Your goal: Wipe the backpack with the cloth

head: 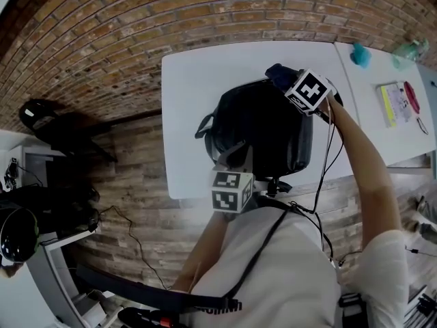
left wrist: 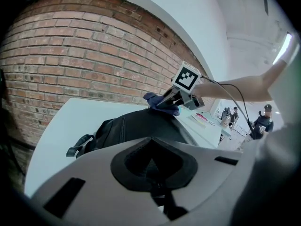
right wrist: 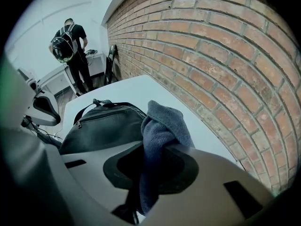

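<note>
Left tool (left wrist: pixel 157 196): jaws pressed together, apparently nipping the near edge of the black backpack (head: pixel 263 128), which lies flat on the white table (head: pixel 191 101). Right tool (right wrist: pixel 141 192): jaws pinching the blue cloth (right wrist: pixel 160 131), held at the backpack's far end. Wiping appears barely begun; most of the surface remains.

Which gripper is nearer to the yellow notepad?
Right. The right gripper, holding the cloth, is over the backpack, toward the yellow notepad; the left gripper grips its near edge.
</note>
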